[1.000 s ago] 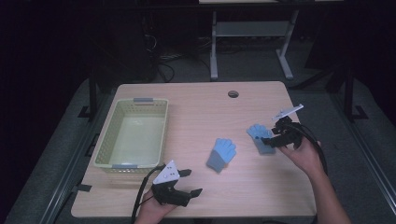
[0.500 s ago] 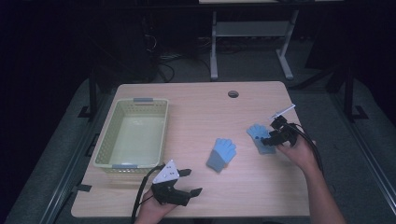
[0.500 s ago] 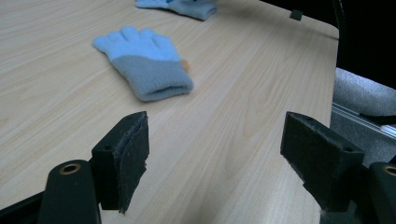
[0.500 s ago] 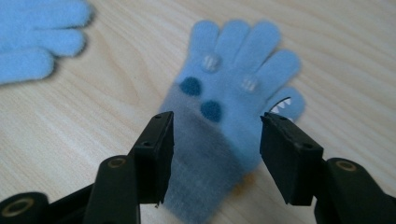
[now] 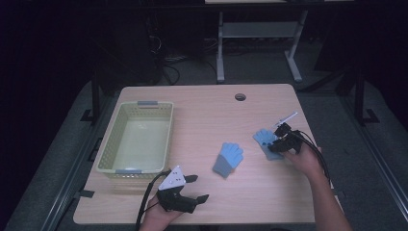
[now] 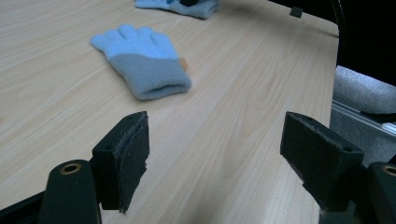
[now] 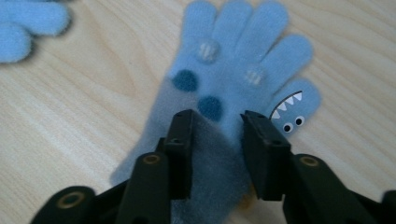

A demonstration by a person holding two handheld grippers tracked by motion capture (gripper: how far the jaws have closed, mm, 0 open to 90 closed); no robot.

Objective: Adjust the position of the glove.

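Note:
A light blue glove with dark dots and a small toothed face lies flat on the wooden table at the right. My right gripper is down on its grey cuff. Its jaws have just been closing and now pinch the cuff fabric between them. A second blue glove with a grey cuff lies at the table's middle, and its fingertips are at the top left of the right gripper view. My left gripper rests open near the front edge, nothing between its pads.
A pale green basket with nothing in it stands on the left half of the table. A round cable hole is near the far edge. The table's right edge lies close beside my left gripper's right jaw.
My right gripper has sunk onto the right glove's cuff and its jaws have narrowed around the fabric. The left gripper and the middle glove have stayed put.

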